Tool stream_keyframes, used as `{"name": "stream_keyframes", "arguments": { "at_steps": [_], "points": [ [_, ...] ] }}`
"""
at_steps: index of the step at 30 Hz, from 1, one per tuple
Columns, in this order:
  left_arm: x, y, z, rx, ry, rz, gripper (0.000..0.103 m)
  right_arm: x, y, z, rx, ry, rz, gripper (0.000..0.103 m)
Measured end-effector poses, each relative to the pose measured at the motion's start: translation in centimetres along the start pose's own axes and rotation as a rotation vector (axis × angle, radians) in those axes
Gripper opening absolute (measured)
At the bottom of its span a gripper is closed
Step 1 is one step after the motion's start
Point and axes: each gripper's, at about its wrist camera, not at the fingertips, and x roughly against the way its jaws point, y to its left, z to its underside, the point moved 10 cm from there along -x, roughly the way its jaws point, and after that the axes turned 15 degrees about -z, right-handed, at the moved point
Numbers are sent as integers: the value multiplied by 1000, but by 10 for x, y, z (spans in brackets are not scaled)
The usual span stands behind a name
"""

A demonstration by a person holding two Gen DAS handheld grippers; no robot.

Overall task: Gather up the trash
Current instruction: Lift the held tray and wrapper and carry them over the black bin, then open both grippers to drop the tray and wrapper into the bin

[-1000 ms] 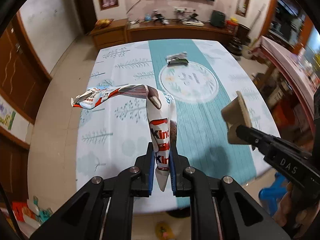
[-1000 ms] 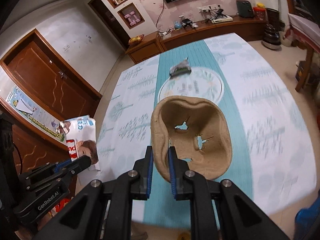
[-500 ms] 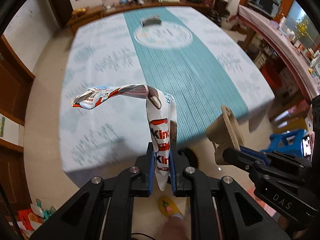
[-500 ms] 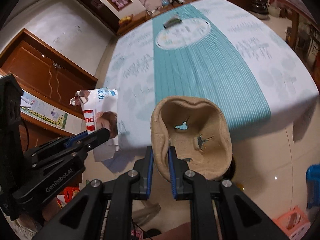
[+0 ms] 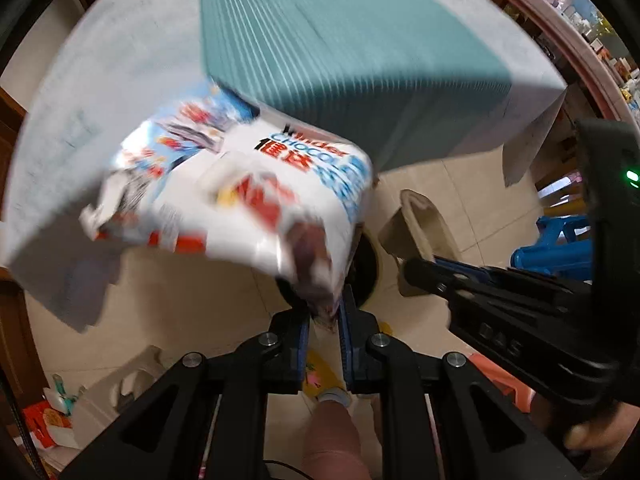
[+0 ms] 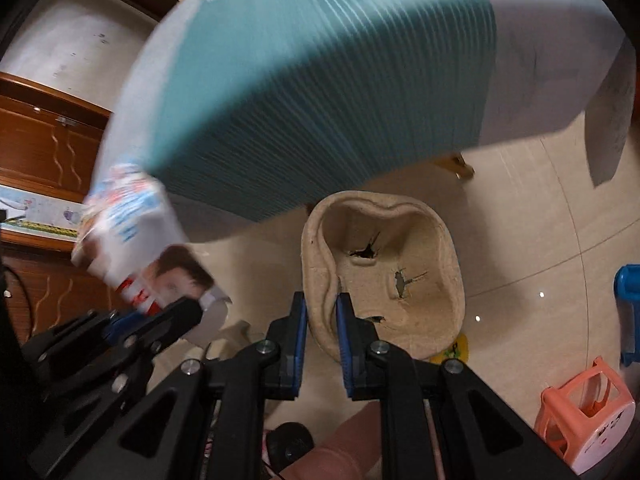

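A white, red and blue chocolate wrapper (image 5: 240,196) is pinched at its lower corner by my left gripper (image 5: 323,312), which is shut on it and points steeply down at the floor. The wrapper flaps out, blurred. My right gripper (image 6: 322,312) is shut on the rim of a torn brown pulp cup tray (image 6: 384,276). In the left wrist view the tray (image 5: 420,224) and the right gripper (image 5: 412,274) show to the right. In the right wrist view the wrapper (image 6: 136,248) and the left gripper (image 6: 188,308) show to the left. Both are below the table's near edge.
The table with its teal and pale cloth (image 5: 340,48) hangs over the beige tiled floor (image 6: 520,208). A dark round thing (image 5: 366,264) sits on the floor behind the wrapper. A blue stool (image 5: 552,248), an orange stool (image 6: 584,412) and a person's leg (image 5: 332,440) are near.
Both grippers have dropped from above the tabletop to below its near edge and tipped down toward the floor. The wrapper has swung open and blurred. Both grips are unchanged.
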Motion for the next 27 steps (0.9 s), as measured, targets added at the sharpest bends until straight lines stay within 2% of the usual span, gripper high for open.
{"name": "stream_keyframes", "arguments": {
  "at_steps": [12,16,18,20,21,22,23,24,25,27],
  "points": [
    [-140,-37,20,15,66,-7,11,-108,-106,2,-71,64,-1,14],
    [-185,-39,20,15,81,0,13,-145,-128,-5,-86,68,7,15],
    [-201,-37,19,19,81,-5,18,-162,-137,-8,-104,67,-11,16],
    [-213,-34,18,22,82,-18,37,-173,-146,-11,-118,65,-17,16],
    [-219,-31,18,30,84,-27,43,-179,-149,-10,-130,66,-21,17],
    [-223,-28,18,41,84,-32,54,-181,-149,-8,-134,64,-21,23],
    [-226,-27,17,53,80,-36,61,-183,-152,-9,-132,58,-9,35],
    [-227,-25,17,66,78,-43,64,-185,-155,-9,-126,50,6,40],
    [-229,-23,17,72,82,-52,72,-184,-155,-10,-124,45,8,46],
    [-230,-16,15,88,86,-57,74,-184,-156,-10,-127,34,7,47]
  ]
}}
